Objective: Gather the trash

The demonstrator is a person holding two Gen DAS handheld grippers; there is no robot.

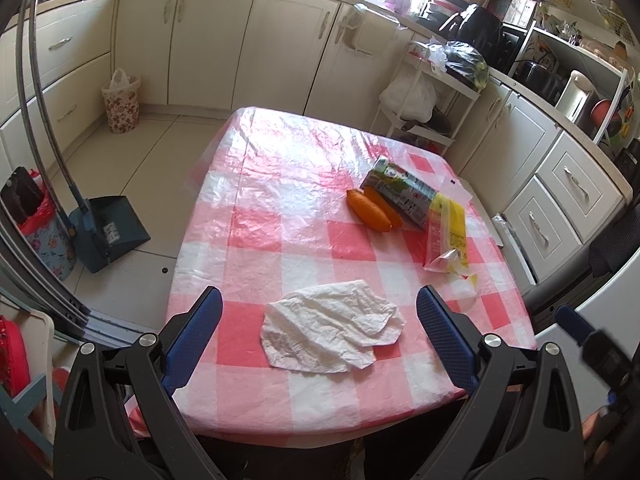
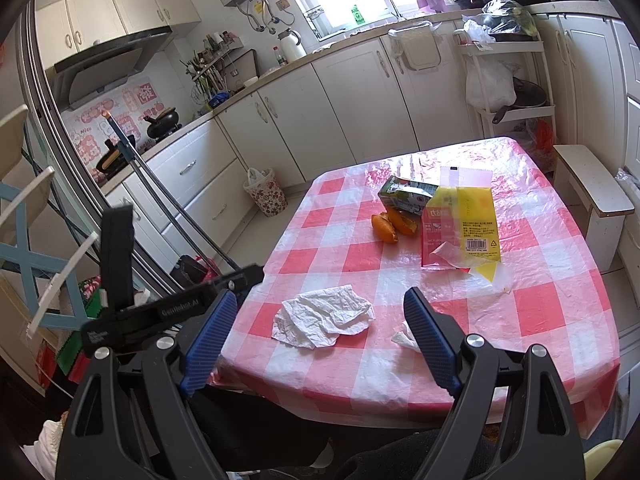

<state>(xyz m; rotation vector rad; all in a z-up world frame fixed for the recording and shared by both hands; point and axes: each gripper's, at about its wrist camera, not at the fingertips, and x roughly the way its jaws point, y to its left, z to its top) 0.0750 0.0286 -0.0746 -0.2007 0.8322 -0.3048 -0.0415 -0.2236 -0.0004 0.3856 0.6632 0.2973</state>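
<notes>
Left gripper (image 1: 318, 316) wide apart, empty, hovering above near table edge; crumpled white paper napkin (image 1: 330, 330) lies between its blue fingers in view, flat on pink-and-white checked plastic tablecloth (image 1: 276, 200).

Right gripper (image 2: 316, 316) also spread wide, empty, alongside.

Judged step: take napkin. Descend straight, fingers straddling raised folds, pinch paper only, not slippery cloth.

Count:
- one napkin
- one small white paper scrap (image 2: 404, 339)
- two orange peel pieces (image 1: 374, 210)
- one green-and-white drink carton (image 1: 404, 196)
- one yellow-and-red plastic wrapper (image 1: 448, 236)
- one floral waste bin (image 1: 121, 104) on floor, well apart.

left gripper (image 1: 318, 308): fingers spread wide, empty | right gripper (image 2: 316, 312): fingers spread wide, empty
</notes>
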